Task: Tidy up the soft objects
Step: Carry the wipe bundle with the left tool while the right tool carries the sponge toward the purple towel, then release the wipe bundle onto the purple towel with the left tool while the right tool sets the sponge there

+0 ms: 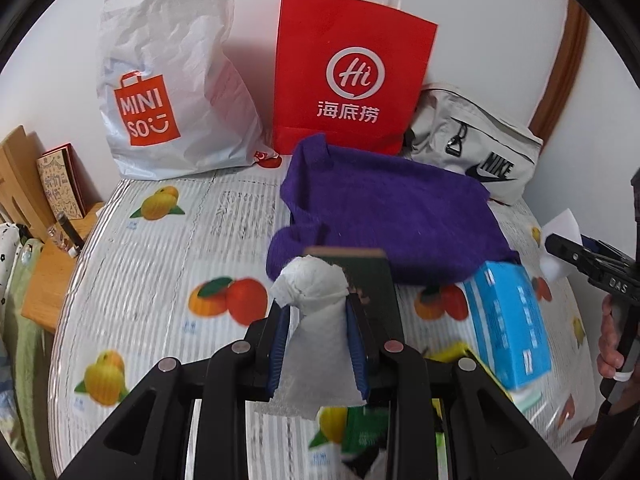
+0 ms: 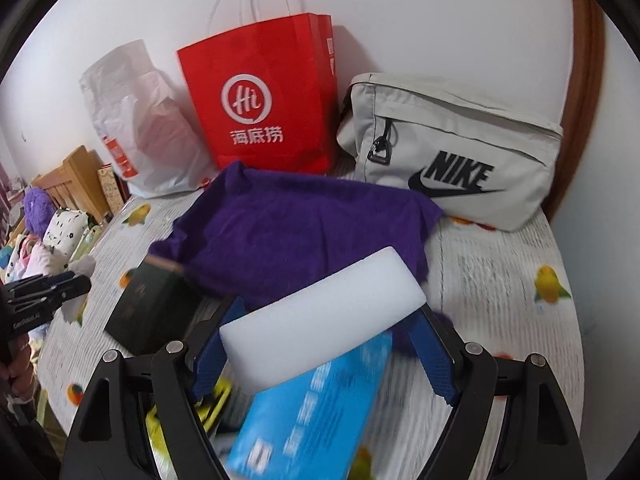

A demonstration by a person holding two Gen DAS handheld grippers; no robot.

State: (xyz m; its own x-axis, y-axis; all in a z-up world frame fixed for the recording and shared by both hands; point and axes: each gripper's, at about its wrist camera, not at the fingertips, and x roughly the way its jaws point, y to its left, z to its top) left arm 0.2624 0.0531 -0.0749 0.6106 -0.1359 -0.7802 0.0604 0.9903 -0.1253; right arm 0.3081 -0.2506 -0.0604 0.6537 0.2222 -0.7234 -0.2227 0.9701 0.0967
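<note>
My left gripper (image 1: 318, 320) is shut on a crumpled white tissue (image 1: 312, 312), held above the fruit-print table cover (image 1: 168, 272). My right gripper (image 2: 320, 328) is shut on a white foam block (image 2: 320, 316) that spans its blue pads; it also shows at the right edge of the left wrist view as the right gripper (image 1: 560, 246). A purple towel (image 1: 384, 216) (image 2: 296, 236) lies rumpled in the middle of the table. The left gripper (image 2: 76, 282) appears at the left edge of the right wrist view with the tissue (image 2: 80, 270).
Against the wall stand a white plastic bag (image 1: 168, 92), a red paper bag (image 1: 348, 76) (image 2: 260, 100) and a grey pouch (image 1: 476, 148) (image 2: 452, 148). A blue box (image 1: 508, 320) (image 2: 308, 412), a dark green box (image 1: 368, 280) (image 2: 152, 308) and yellow items lie near the front.
</note>
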